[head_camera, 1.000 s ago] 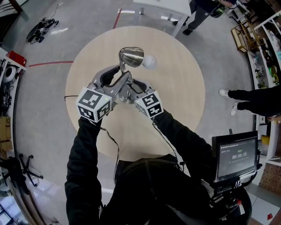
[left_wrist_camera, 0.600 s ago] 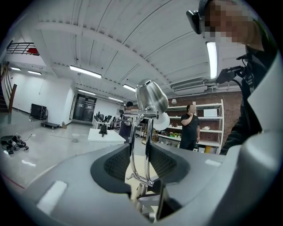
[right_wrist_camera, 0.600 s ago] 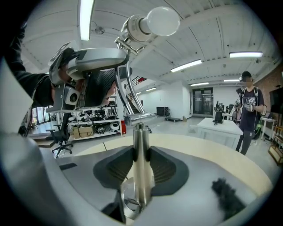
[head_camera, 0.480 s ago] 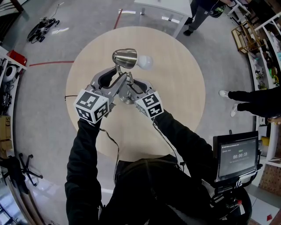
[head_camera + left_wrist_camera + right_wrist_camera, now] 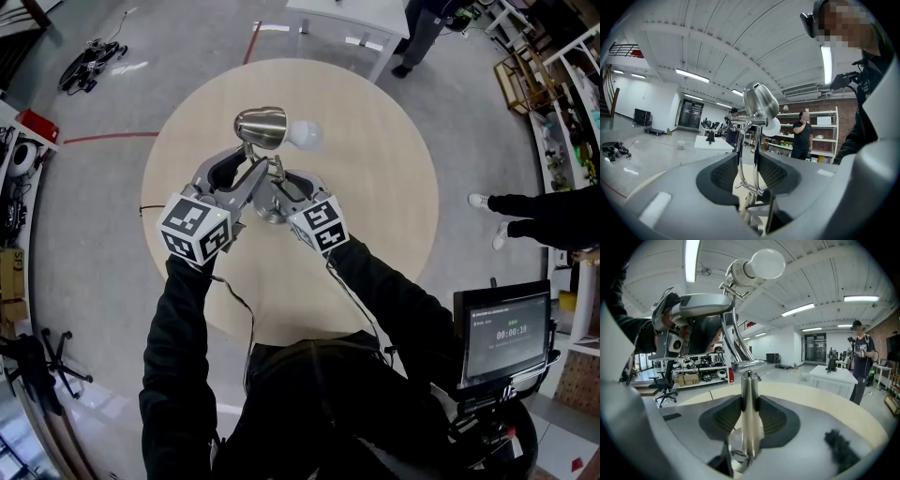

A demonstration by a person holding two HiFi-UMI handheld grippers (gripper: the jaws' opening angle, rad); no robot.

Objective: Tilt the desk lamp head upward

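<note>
Right gripper (image 5: pixel 750 420) is clamped tight on the desk lamp's polished upright metal post (image 5: pixel 749 385), low near the base on the round pale wooden table (image 5: pixel 384 216). Left gripper (image 5: pixel 749 171) has its jaws about halfway in, pads pressing the 2 thin chrome rods of the lamp arm (image 5: pixel 746 150). The brushed-steel domed lamp head (image 5: pixel 261 126) sits just above and beyond the left jaws, its long axis roughly level with the round white bulb (image 5: pixel 306 135) aimed right, so the left hand looks nearer for raising that bulb end.
</note>
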